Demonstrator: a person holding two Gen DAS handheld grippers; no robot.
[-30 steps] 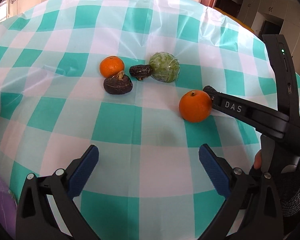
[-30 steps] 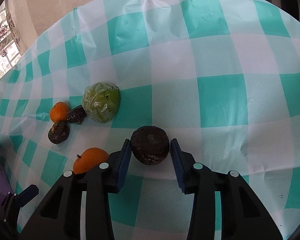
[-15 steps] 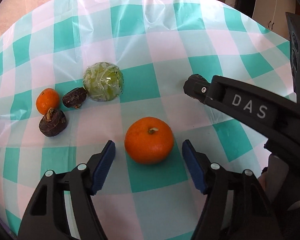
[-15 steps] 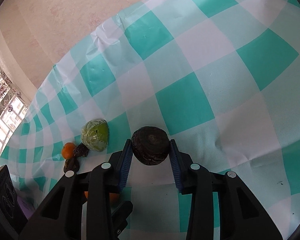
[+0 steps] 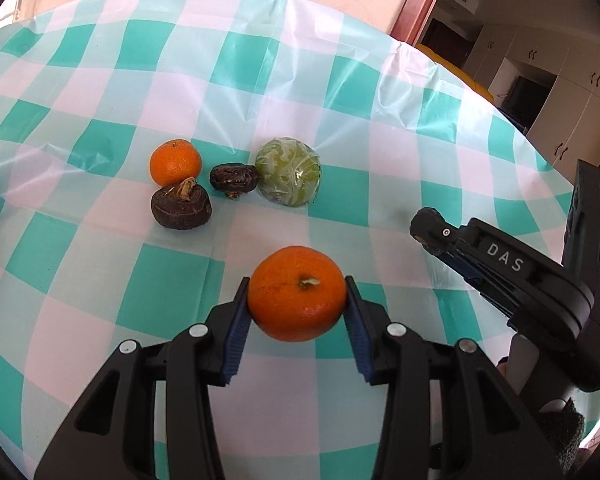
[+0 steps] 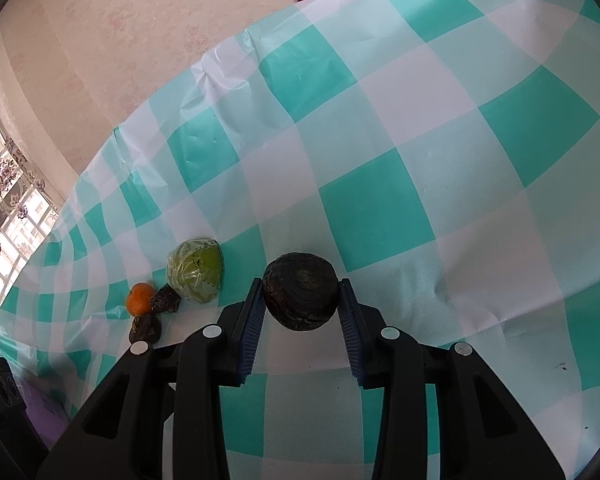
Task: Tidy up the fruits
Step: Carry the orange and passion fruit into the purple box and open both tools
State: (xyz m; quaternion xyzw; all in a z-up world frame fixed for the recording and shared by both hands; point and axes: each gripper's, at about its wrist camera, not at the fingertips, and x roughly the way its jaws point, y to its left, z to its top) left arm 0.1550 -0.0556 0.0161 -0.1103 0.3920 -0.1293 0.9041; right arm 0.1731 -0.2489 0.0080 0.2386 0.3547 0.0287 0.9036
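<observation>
Checked table [image 5: 172, 288]: my left jaws have just closed on a firm, light orange [image 5: 298, 294] at its sides; right jaws pinch a dark fruit [image 6: 300, 285].

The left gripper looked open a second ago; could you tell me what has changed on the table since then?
The left gripper moved up to the loose orange, and its jaws have just been closing; the pads now press both sides of it. The right gripper rolled but kept its hold on the dark round fruit. The second orange, two dark fruits and wrapped green fruit stayed grouped on the checked cloth.
</observation>
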